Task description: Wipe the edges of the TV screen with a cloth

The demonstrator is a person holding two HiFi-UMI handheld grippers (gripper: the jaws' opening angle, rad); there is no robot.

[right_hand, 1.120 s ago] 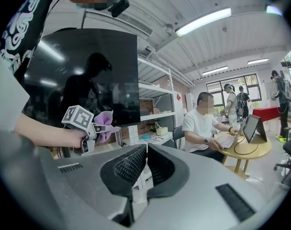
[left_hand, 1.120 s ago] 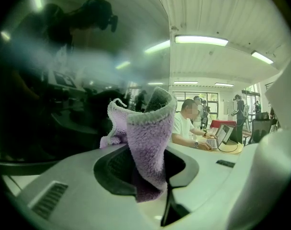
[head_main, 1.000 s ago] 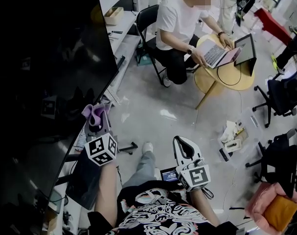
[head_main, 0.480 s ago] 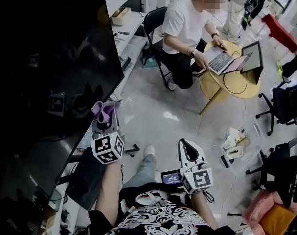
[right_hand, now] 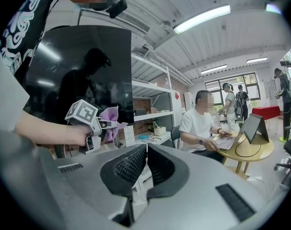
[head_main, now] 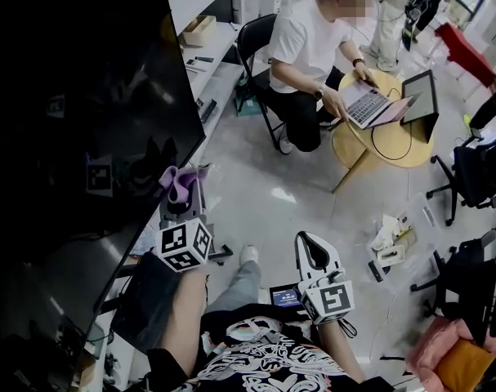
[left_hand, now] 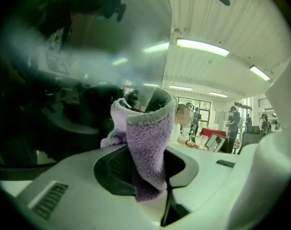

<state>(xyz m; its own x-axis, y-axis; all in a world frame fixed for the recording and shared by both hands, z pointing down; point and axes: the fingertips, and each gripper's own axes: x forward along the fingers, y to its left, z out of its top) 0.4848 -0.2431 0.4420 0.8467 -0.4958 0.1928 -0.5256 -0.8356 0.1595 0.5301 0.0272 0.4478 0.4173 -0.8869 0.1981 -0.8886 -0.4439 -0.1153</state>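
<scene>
The big black TV screen (head_main: 76,137) fills the left of the head view, its right edge slanting down toward my left arm. My left gripper (head_main: 180,196) is shut on a purple cloth (head_main: 179,184), held right at the screen's lower right edge. In the left gripper view the cloth (left_hand: 145,147) stands up between the jaws, against the dark screen (left_hand: 49,80). My right gripper (head_main: 310,248) hangs shut over the floor, holding nothing. The right gripper view shows its jaws (right_hand: 146,166) closed tip to tip, with the left gripper (right_hand: 95,123) and cloth (right_hand: 109,118) in front of the screen (right_hand: 83,75).
A person in a white shirt (head_main: 313,51) sits on a black chair (head_main: 256,39) at a round wooden table (head_main: 390,125) with laptops. White shelves (head_main: 207,23) run behind the TV. Office chairs (head_main: 476,170) and floor clutter (head_main: 388,235) lie to the right.
My left gripper with the cloth has shifted a little right and down along the screen's lower right edge. The right gripper has stayed nearly still.
</scene>
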